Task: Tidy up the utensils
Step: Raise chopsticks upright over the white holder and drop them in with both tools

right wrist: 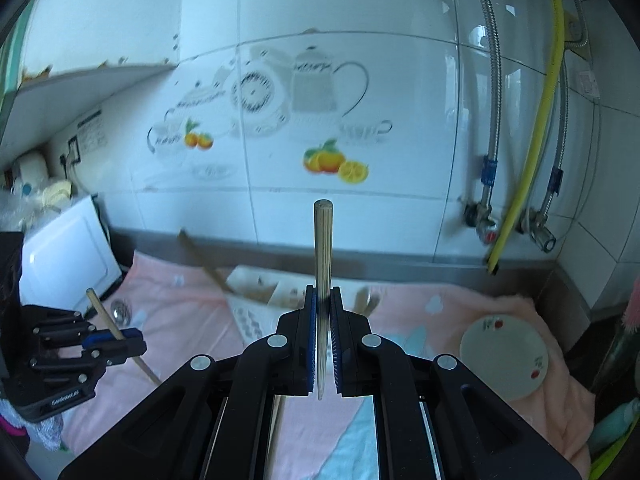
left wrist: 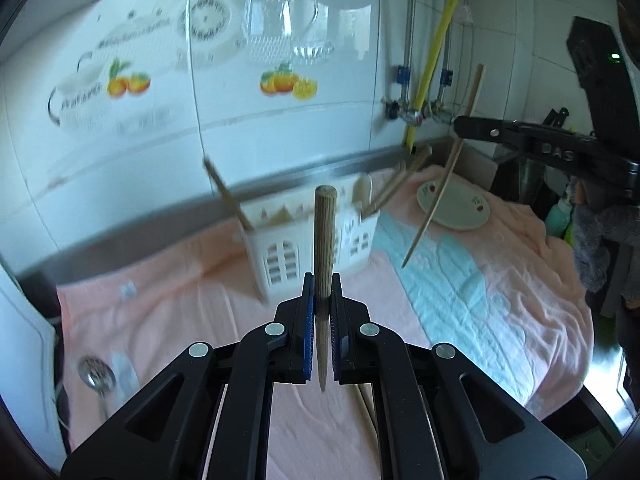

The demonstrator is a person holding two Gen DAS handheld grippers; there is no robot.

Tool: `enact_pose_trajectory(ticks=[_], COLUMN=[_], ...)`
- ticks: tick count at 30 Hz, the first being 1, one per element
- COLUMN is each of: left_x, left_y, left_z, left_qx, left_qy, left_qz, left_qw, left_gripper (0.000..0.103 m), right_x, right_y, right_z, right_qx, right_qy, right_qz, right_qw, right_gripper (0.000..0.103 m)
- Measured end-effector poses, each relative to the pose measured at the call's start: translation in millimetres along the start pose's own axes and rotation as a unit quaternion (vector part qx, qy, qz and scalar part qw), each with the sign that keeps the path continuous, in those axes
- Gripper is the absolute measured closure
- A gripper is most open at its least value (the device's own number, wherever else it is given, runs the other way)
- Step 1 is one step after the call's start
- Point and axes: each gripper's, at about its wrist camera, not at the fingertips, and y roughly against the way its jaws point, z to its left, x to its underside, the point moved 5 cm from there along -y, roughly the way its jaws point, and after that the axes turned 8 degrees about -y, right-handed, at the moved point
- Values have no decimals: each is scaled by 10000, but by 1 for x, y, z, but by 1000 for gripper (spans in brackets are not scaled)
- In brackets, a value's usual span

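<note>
My left gripper (left wrist: 322, 280) is shut on a wooden chopstick (left wrist: 323, 240) that stands upright between its pads. My right gripper (right wrist: 323, 294) is shut on a second wooden chopstick (right wrist: 323, 248), also upright. Each gripper shows in the other's view: the right gripper (left wrist: 460, 124) holds its chopstick (left wrist: 436, 196) at the right, the left gripper (right wrist: 134, 340) holds its chopstick (right wrist: 105, 316) at the lower left. A white slotted utensil holder (left wrist: 308, 248) stands on the towel ahead, with chopsticks (left wrist: 226, 192) and a wooden spoon (left wrist: 362, 190) in it. It also shows blurred in the right wrist view (right wrist: 256, 300).
A pink and blue towel (left wrist: 480, 280) covers the counter. A white plate (left wrist: 460, 204) (right wrist: 502, 354) lies at the right. A metal slotted spoon (left wrist: 96, 374) lies at the lower left. Tiled wall (right wrist: 280, 100), yellow hose (right wrist: 536, 152) and pipes stand behind.
</note>
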Motion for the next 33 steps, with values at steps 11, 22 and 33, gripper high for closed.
enact_pose_trajectory(ticks=[11,22,33], left_x=[-101,-140,-92], left_y=[10,-29,-84], left_z=[28,70,83], left_qx=[-293,-615,-547], left_qy=[-37,405,692], left_qz=[-669,-1008,-369], left_qw=[9973,9922,9954], left_gripper=[97,97,97], right_x=[-59,-67,-37], right_y=[-25,-63,-88], right_z=[-12,-25,-23], right_qx=[185,219,191], right_qy=[-127,-220,-143], right_qz=[-314,-242,130], right_qw=[9993,9992,9996], right_gripper=[97,96,96])
